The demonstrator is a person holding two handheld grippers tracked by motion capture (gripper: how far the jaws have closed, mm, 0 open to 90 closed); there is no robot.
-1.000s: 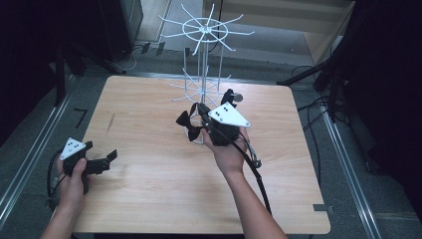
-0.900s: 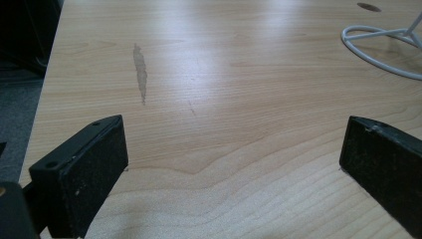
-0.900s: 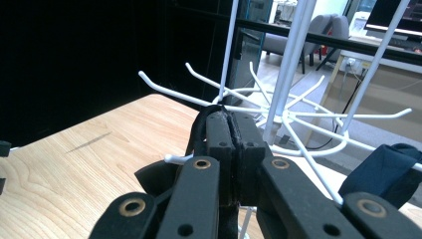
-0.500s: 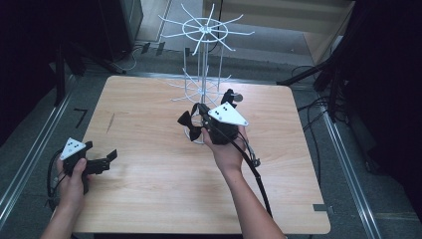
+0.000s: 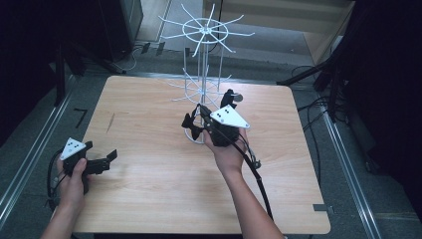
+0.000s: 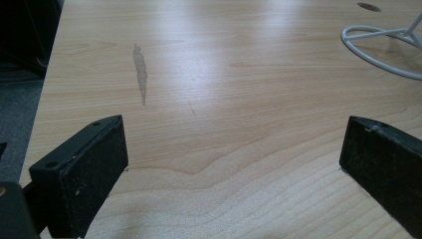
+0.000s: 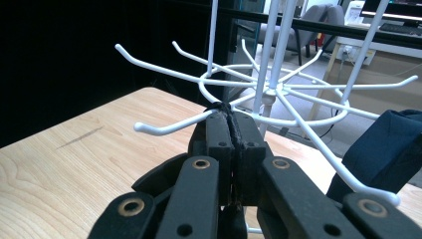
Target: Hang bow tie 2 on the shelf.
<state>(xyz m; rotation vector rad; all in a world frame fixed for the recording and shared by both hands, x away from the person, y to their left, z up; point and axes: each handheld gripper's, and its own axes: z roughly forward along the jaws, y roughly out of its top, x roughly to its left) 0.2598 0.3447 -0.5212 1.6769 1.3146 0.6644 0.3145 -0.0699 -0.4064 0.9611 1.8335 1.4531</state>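
Rack [image 5: 205, 59]: white wire, tall, upright, hooks sticking out all round; stands at the far middle of the worktop.
Cloth [image 7: 385, 149]: dark blue, hangs on a low hook.

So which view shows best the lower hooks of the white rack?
The right gripper view: the lower hooks spread close behind the shut tongs. The high view shows them small; the left gripper view shows the rack's base ring.
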